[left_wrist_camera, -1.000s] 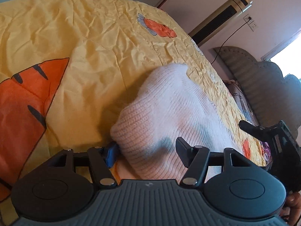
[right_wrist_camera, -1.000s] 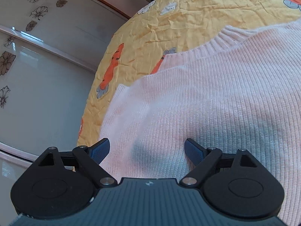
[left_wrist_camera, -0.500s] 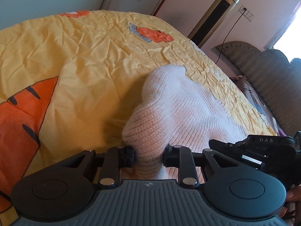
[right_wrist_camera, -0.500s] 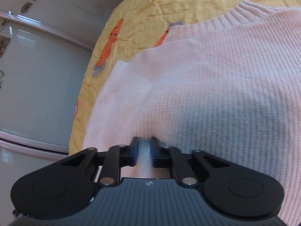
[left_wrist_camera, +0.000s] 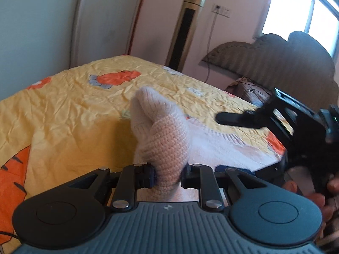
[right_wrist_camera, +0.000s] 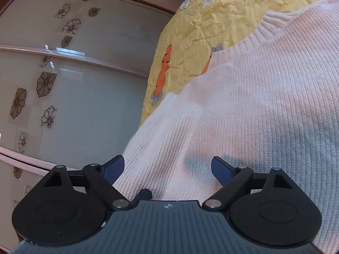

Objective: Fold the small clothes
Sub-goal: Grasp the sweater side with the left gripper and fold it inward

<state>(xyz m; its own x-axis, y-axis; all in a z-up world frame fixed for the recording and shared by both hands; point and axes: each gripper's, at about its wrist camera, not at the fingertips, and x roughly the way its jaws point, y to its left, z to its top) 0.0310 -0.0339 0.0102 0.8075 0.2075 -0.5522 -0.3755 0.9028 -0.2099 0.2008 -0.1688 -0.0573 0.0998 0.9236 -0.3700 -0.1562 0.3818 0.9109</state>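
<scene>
Left gripper (left_wrist_camera: pixel 168 174) closing, pads clamped on a bunched fold of pink sweater (left_wrist_camera: pixel 167 146), lifted off yellow bedspread (left_wrist_camera: pixel 70 116). Right gripper (right_wrist_camera: pixel 167 169) opening, fingers wide apart over flat knit. Beyond, tower fan (left_wrist_camera: pixel 186 29), headboard (left_wrist_camera: pixel 296 61).

Left gripper (left_wrist_camera: pixel 168 174) closing, jaws pinched on a bunched fold of the pink sweater (left_wrist_camera: pixel 169 146), lifted off the sweater's flat part. Right gripper (right_wrist_camera: pixel 167 169) opening, jaws spread wide, low over the sweater, nothing gripped between the pads. In the left view the right gripper sits right of the sweater, a hand (left_wrist_camera: pixel 307 192) behind it.
</scene>
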